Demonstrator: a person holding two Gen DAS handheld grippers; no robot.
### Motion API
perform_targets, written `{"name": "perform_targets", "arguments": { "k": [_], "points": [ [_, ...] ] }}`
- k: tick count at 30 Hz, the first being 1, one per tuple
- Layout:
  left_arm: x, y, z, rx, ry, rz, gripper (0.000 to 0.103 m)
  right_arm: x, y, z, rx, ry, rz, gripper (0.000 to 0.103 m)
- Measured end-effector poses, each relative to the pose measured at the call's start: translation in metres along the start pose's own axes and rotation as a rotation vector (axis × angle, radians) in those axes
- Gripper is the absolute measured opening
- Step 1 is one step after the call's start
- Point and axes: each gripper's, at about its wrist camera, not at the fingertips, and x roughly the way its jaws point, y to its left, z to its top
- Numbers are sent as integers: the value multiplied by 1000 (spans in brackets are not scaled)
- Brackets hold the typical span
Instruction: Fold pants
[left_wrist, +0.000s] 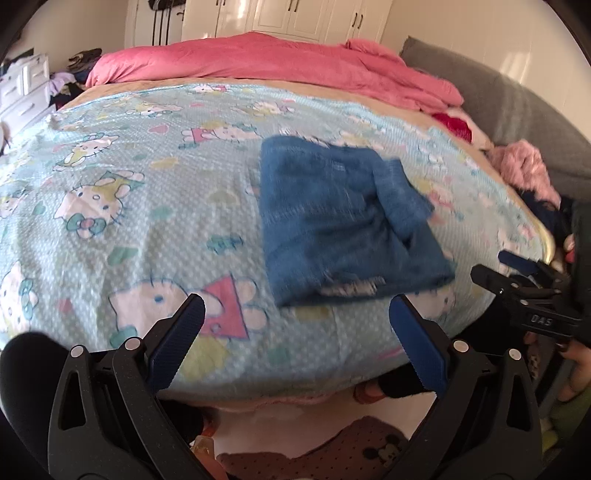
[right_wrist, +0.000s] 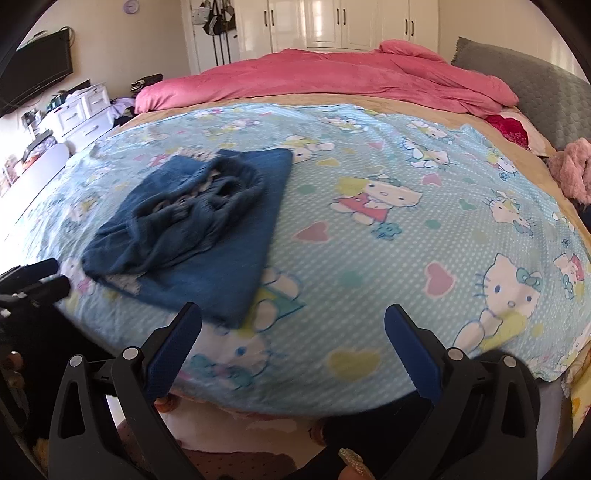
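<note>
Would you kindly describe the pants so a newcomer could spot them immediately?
Start at the bed's pale blue cartoon-cat sheet, below the pink duvet. Near its front edge lies a folded blue denim bundle, the pants. It is the only dark blue item lying on that sheet.

A light blue cartoon-cat sheet (right_wrist: 369, 258) covers the near part of the bed, lying over a tan blanket (right_wrist: 424, 101). A pink duvet (right_wrist: 332, 77) is bunched along the far side. A grey headboard (right_wrist: 546, 96) stands at the right, with a fluffy pink garment (right_wrist: 572, 170) and a red item (right_wrist: 506, 129) near it (what the red one is cannot be told). White wardrobes (right_wrist: 332, 22) line the back wall. At the left are white drawers (right_wrist: 85, 110) and a wall-mounted TV (right_wrist: 37, 70). A brown patterned mat (left_wrist: 332, 454) lies on the floor.
</note>
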Motion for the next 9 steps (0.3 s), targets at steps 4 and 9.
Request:
{"name": "perform_targets", "arguments": {
  "k": [4, 9],
  "points": [
    [13, 51, 37, -48, 2, 109, 94, 14, -46, 28, 71, -23, -50, 99],
    [49, 158, 100, -144, 20, 364, 94, 52, -162, 80, 306, 13, -124, 99]
  ]
}}
